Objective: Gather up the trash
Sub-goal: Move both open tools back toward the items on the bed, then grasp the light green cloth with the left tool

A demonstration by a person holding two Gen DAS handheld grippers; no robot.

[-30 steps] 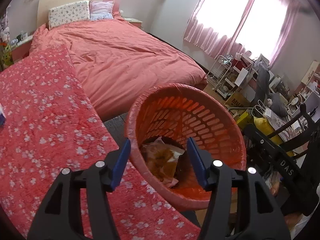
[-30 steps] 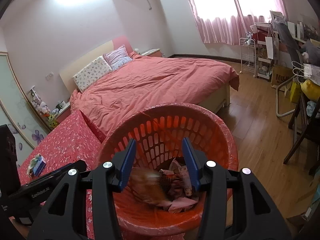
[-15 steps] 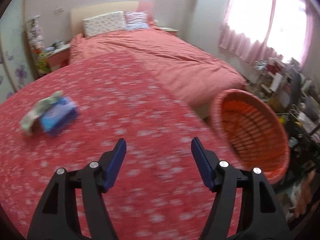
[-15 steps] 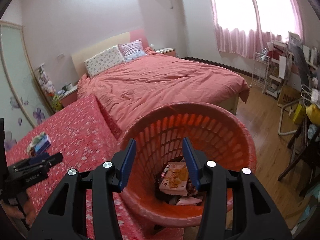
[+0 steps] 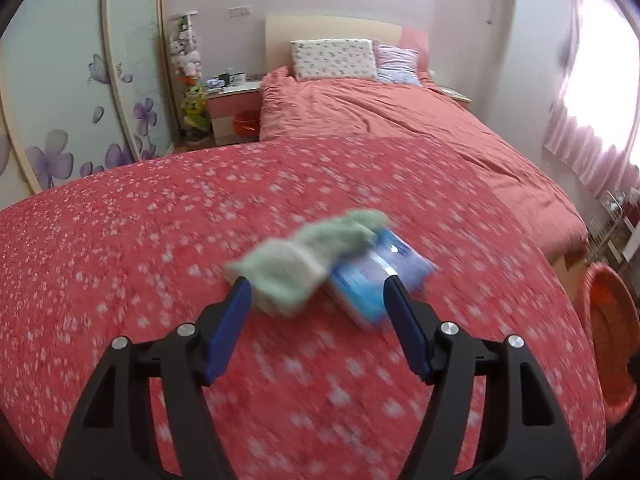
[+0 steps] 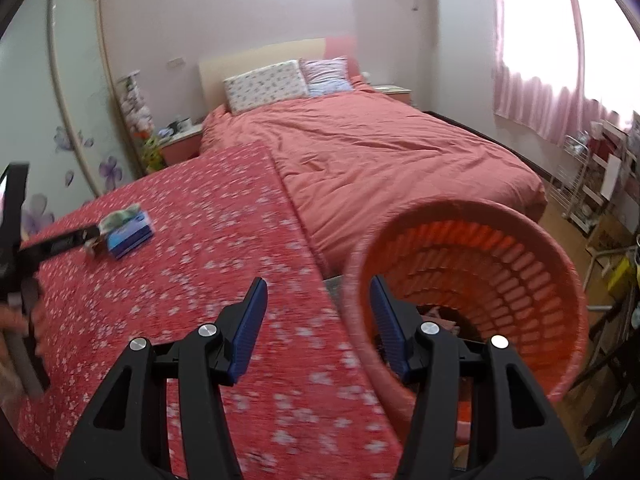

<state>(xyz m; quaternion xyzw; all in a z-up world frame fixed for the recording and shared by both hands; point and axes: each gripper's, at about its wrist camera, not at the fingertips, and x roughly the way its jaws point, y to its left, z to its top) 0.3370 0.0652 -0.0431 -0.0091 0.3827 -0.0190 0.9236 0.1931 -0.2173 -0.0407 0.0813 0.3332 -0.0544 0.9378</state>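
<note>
Inspecting my left tongs, apart and empty, near a soft, light green cloth on the floral bed; I judge its bunched middle the best hold.

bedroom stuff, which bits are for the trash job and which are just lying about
For the job:
- green crumpled wad
- blue packet
- orange basket
- left tongs, open

Just lying about:
- pillows
- bedside table
- wire rack

green wad | atop blue packet, seemingly | orange basket well apart
</note>
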